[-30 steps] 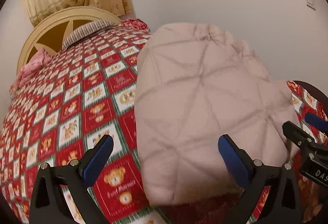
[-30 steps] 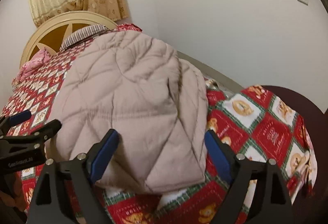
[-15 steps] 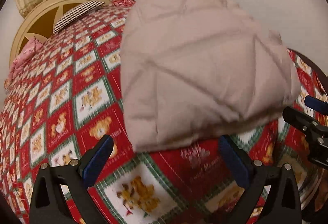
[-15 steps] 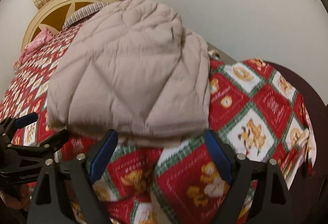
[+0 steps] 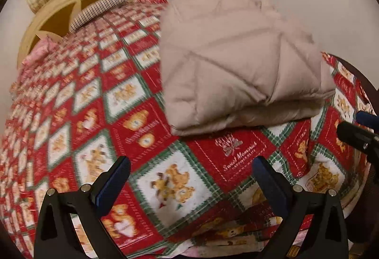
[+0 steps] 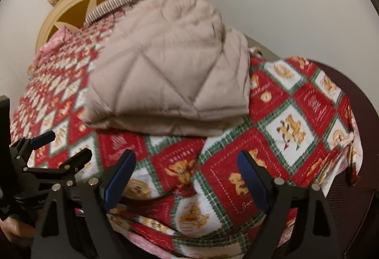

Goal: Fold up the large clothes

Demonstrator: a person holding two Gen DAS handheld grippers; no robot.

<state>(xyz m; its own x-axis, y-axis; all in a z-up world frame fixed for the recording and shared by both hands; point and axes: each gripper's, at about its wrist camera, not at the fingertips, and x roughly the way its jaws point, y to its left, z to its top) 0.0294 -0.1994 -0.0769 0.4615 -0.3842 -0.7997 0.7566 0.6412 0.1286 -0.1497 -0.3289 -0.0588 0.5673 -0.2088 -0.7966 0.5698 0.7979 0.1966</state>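
A beige quilted jacket lies folded on the red teddy-bear bedspread, near the foot of the bed. It also shows in the right wrist view. My left gripper is open and empty, a short way back from the jacket's near edge. My right gripper is open and empty, also back from the jacket. The right gripper shows at the right edge of the left wrist view. The left gripper shows at the left of the right wrist view.
A cream headboard and striped pillow stand at the far end of the bed. A pink pillow lies at the left. A white wall runs along the right. The bedspread drops off at the near edge.
Both grippers have drawn back from the jacket toward the foot of the bed. The jacket was between the jaws a second ago and now lies apart on the bedspread.
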